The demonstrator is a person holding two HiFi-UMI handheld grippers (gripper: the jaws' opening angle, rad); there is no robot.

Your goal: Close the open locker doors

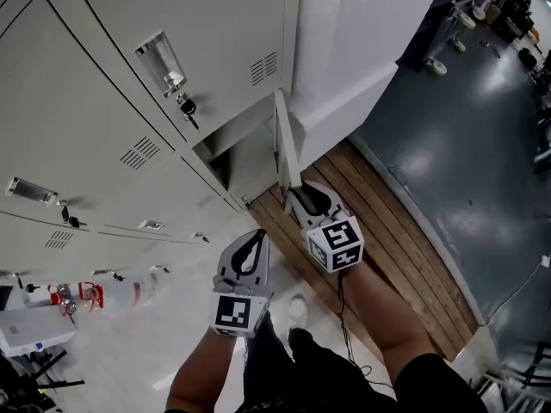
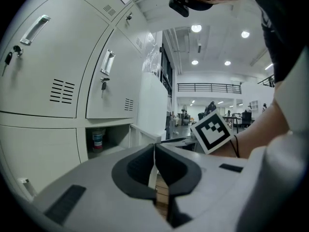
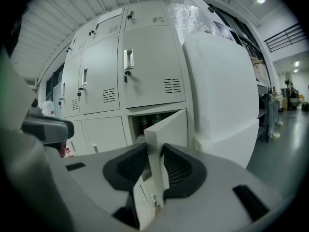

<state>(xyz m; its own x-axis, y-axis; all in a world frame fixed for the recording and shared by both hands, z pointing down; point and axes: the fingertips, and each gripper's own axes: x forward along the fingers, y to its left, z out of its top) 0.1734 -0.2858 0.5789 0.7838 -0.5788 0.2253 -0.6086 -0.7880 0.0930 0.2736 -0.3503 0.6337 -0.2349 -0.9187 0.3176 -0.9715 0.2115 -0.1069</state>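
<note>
From the head view, the open locker door (image 1: 286, 144) juts edge-on out of the bottom right compartment of the lockers (image 1: 103, 101). The right hand-held gripper (image 1: 299, 194) is at its free edge and the left hand-held gripper (image 1: 256, 239) is just beside, clear of it. The left gripper view shows that one's jaws pressed together on nothing. The right gripper view shows the other's jaws pinching the door's upright edge (image 3: 171, 127).

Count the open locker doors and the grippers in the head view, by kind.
open locker door: 1
grippers: 2, the left gripper and the right gripper
total: 3
</note>
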